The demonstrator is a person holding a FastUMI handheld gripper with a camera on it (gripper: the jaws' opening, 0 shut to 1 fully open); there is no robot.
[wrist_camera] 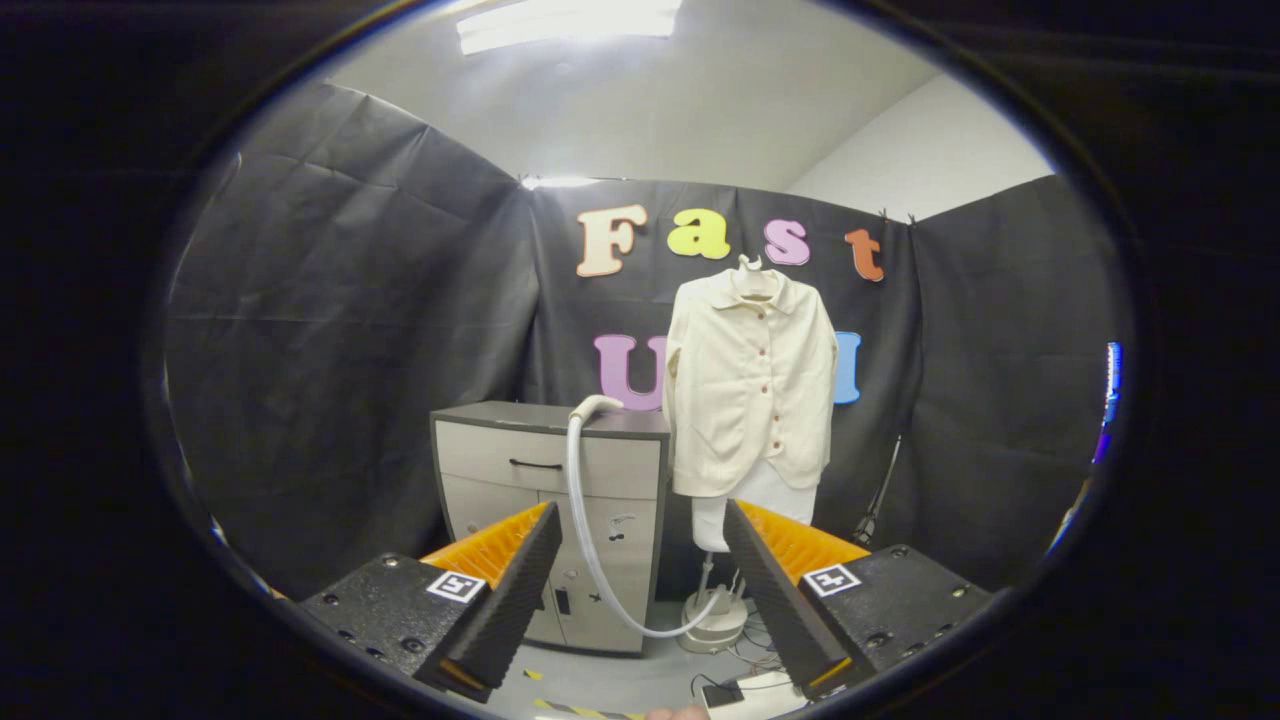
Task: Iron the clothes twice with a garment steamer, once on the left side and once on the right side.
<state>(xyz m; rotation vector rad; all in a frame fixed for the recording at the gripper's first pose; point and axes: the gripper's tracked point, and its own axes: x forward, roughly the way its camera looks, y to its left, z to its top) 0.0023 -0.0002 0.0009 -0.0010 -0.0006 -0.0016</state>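
A cream button-up jacket [752,385] hangs on a hanger over a white mannequin stand [712,620], well beyond my fingers. The garment steamer's head [592,408] rests on top of a grey cabinet [548,470], left of the jacket. Its white hose [590,540] curves down the cabinet front to the stand's base on the floor. My gripper [640,525] is open, fingers spread wide with nothing between them, far short of the steamer and the jacket.
A dark pole [880,495] leans against the booth wall right of the jacket. Cables and a small white box [745,695] lie on the floor near the stand's base. Yellow-black tape [575,708] marks the floor ahead of my fingers.
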